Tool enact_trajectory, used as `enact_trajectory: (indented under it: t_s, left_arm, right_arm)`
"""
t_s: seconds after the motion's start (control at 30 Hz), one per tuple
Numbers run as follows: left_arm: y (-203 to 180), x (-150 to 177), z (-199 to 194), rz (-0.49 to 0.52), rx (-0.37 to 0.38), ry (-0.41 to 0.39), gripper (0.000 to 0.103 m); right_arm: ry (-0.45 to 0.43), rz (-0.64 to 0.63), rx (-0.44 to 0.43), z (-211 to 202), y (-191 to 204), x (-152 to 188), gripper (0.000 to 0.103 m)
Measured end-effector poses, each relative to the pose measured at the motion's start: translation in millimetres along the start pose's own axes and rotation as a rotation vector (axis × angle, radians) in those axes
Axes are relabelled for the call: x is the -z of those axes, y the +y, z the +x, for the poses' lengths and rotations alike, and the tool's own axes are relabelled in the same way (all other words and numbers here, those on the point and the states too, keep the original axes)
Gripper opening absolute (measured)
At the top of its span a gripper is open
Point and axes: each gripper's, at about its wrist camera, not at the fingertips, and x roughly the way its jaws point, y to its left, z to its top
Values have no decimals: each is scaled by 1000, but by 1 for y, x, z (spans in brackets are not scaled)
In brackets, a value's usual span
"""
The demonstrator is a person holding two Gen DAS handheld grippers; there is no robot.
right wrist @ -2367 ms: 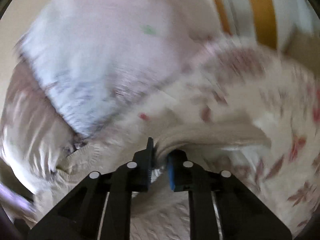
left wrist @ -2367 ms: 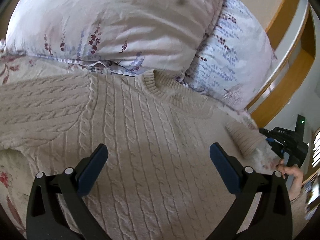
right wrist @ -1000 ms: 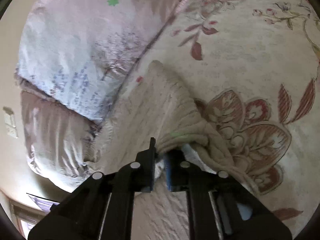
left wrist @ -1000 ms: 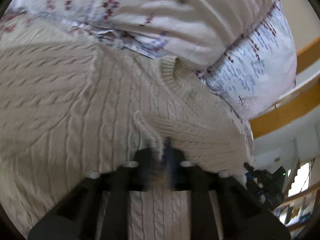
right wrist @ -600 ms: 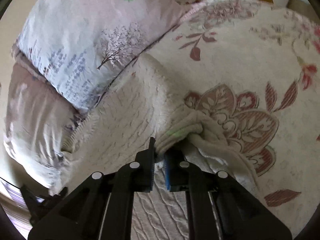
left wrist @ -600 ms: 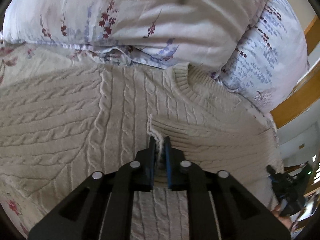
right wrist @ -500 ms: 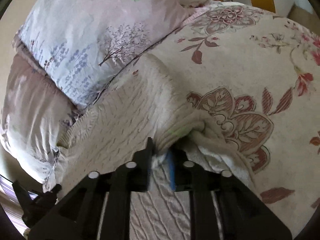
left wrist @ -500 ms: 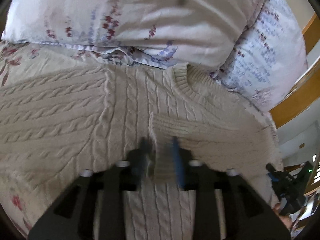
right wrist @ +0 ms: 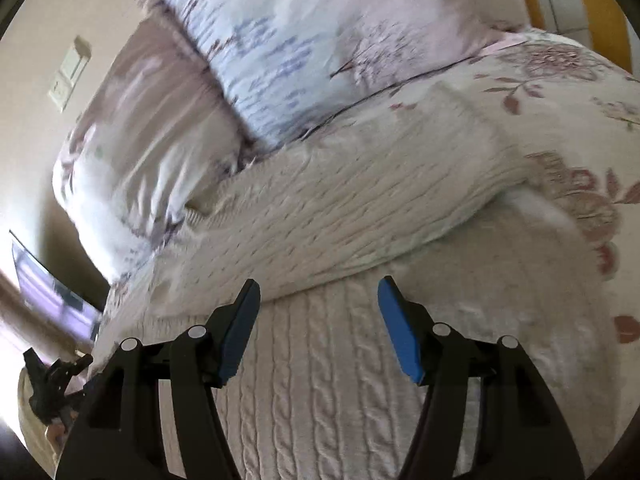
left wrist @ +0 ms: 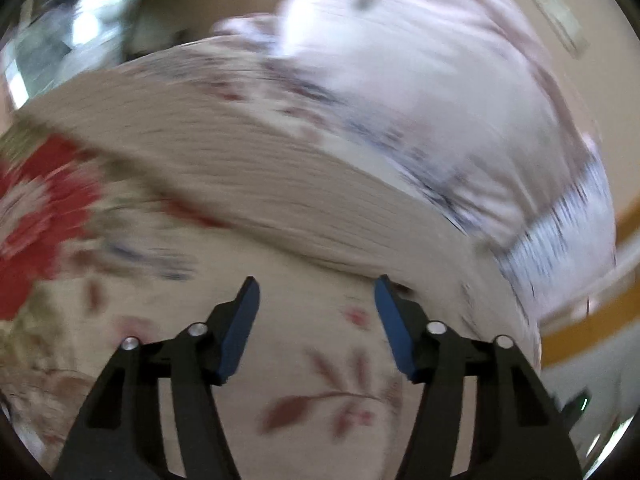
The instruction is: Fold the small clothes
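Right wrist view shows the right tongs (right wrist: 318,312) spread wide and grasping nothing, hanging just above the cream cable-knit sweater (right wrist: 344,380) that lies flat on the floral bedspread (right wrist: 580,92), its neck end toward the pillows (right wrist: 304,40). One sleeve (right wrist: 360,216) lies folded across the body, with a rounded fold at the shoulder edge on the right of the picture. The left wrist view is badly smeared, but the left tongs (left wrist: 316,312) are plainly released too, empty, over bare bedspread with a broad cream band of knit, most likely the other sleeve (left wrist: 224,168), stretching beyond them. By my judgement the step in hand is bringing that second sleeve in. To do it well, the left tongs should take the cuff or the sleeve edge with a shallow bite of knit only, not the sheet under it, then lift just clear and carry it straight across so it lies level with the first sleeve. The right tongs could rest on the shoulder line as an anchor. Thick knit drags, so pulling low may shift the body.
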Motion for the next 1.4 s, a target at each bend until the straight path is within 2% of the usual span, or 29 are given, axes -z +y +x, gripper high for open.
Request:
enact_trajectory:
  t_s: [0.07, 0.27, 0.4, 0.5, 0.57, 0.7, 0.83, 0.9, 1.03, 1.1, 1.2, 1.3, 1.4]
  left_arm:
    - [19, -9, 0, -84, 16, -5, 48]
    - [38, -28, 9, -254, 86, -24, 45]
    - [36, -34, 14, -286, 88, -26, 38]
    - [37, -38, 18, -311, 74, -34, 28]
    - [39, -43, 22, -310, 55, -37, 16]
    - [36, -52, 25, -294, 22, -43, 9]
    - [0, -61, 13, -191, 17, -100, 7]
    - [-26, -65, 9, -132, 65, -107, 7]
    - [-103, -61, 12, 42, 170, -96, 7]
    - [-150, -48, 25, 138, 232, -62, 7]
    - [-200, -22, 49, 248, 296, 7, 7]
    - [-242, 25, 84, 366, 333, 134, 10]
    - [-257, 65, 114, 472, 309, 253, 30]
  right_arm:
    - [-3, -3, -11, -2, 1, 1, 65]
    - [6, 30, -31, -3, -5, 3, 66]
    - [10, 22, -26, -2, -3, 4, 67]
    - [10, 18, -25, -2, -2, 4, 68]
    - [10, 21, -31, -3, -2, 4, 68]
    - [12, 28, -45, -3, -5, 4, 68]
    - [12, 29, -57, -3, -5, 4, 68]
    - [13, 27, -61, -3, -5, 4, 69]
    - [12, 30, -69, -3, -6, 4, 69]
    - [11, 33, -70, -3, -7, 4, 69]
    - [20, 21, -53, -4, -4, 4, 69]
    - [42, -28, -27, -7, 5, 3, 69]
    - [61, -108, -3, -15, 17, 0, 69]
